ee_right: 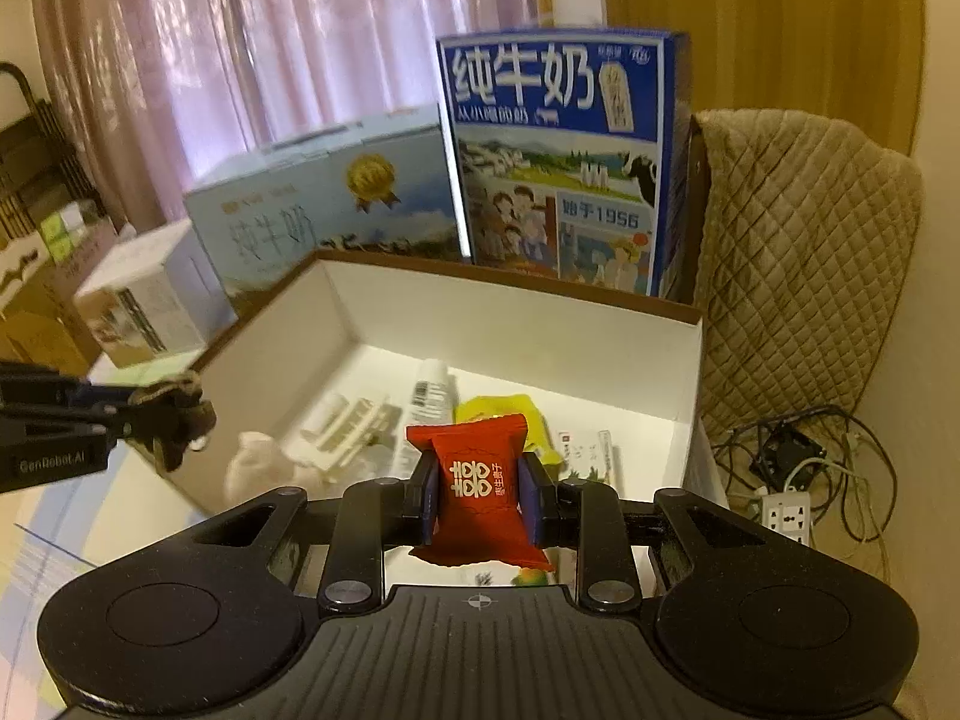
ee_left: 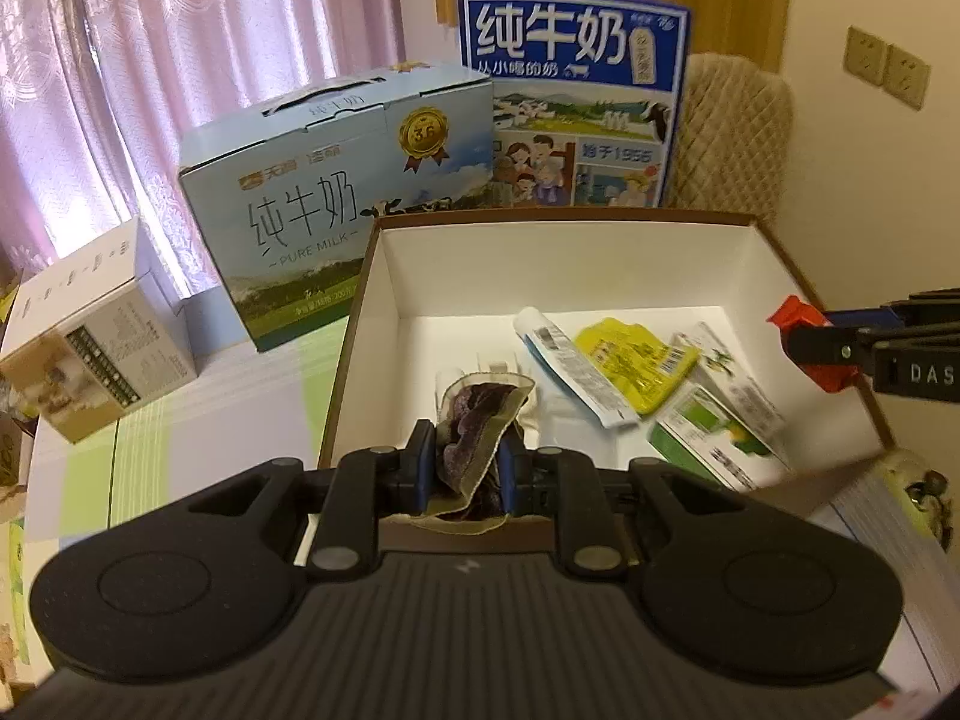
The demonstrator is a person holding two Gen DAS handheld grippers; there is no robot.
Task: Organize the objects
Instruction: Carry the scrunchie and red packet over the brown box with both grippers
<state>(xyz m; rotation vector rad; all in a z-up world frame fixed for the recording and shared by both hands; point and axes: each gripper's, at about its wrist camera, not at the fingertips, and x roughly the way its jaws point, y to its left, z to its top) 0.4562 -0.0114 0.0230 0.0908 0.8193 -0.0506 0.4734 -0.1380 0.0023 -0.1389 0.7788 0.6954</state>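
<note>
An open white box with brown edges (ee_left: 540,264) (ee_right: 516,324) stands on the table. In it lie a white tube (ee_left: 570,360), a yellow packet (ee_left: 636,360), a green and white carton (ee_left: 720,420) and pale items. My left gripper (ee_left: 462,468) is shut on a clear packet of dark purple dried food (ee_left: 474,426), held over the box's near wall; it shows at the left in the right wrist view (ee_right: 174,414). My right gripper (ee_right: 477,489) is shut on a red candy packet (ee_right: 477,486) over the box's near right side, and shows at the right in the left wrist view (ee_left: 816,342).
Two milk cartons stand behind the box: a light blue one (ee_left: 336,204) and a tall dark blue one (ee_left: 570,102). A small white box (ee_left: 96,330) sits at the left. A quilted chair (ee_right: 798,258) stands at the right, with cables and a power strip (ee_right: 786,516) on the floor.
</note>
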